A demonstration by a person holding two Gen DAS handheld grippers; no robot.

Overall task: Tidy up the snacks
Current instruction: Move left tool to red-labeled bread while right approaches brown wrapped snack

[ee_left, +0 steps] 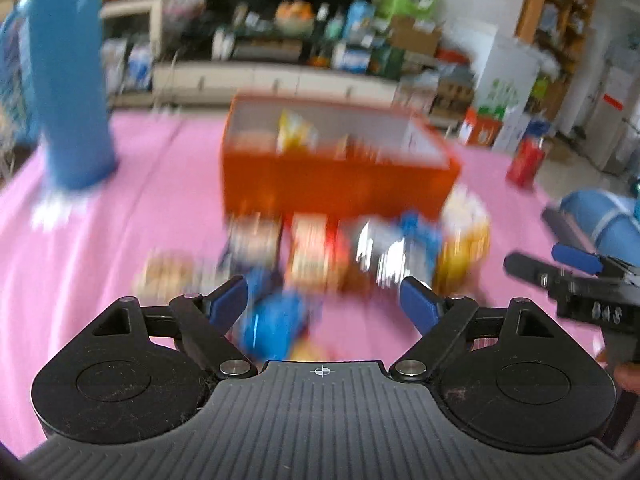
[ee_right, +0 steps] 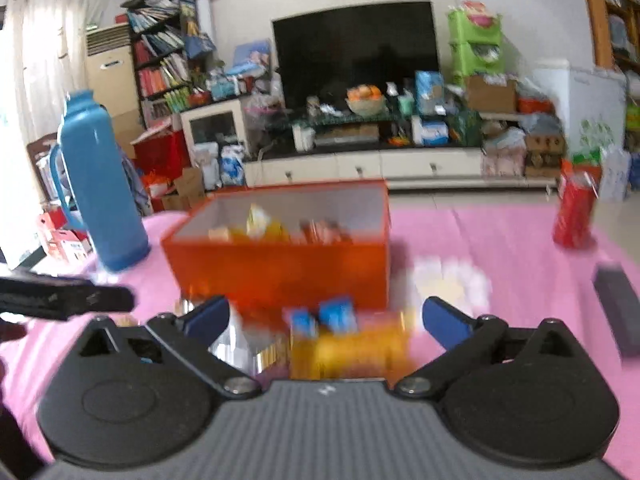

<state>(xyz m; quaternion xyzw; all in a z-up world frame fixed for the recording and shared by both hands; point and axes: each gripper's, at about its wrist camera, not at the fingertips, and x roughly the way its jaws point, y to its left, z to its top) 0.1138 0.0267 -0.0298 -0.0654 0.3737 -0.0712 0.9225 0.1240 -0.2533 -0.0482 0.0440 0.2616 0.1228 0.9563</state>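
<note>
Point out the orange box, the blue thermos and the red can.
orange box (ee_right: 280,272): right wrist view, front wall.
blue thermos (ee_right: 102,184): right wrist view, middle of the body.
red can (ee_right: 574,216): right wrist view, side of the can.

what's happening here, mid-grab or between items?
Between items, it looks like. A person holds a hand-held gripper in each hand over a pink-covered table; the left hand-held gripper and right hand-held gripper are both open with nothing clamped. An orange box already has a few snack packs inside. More loose snacks lie on the cloth in front of it, too blurred to identify. A blue thermos and a red can stand off to the sides.
</note>
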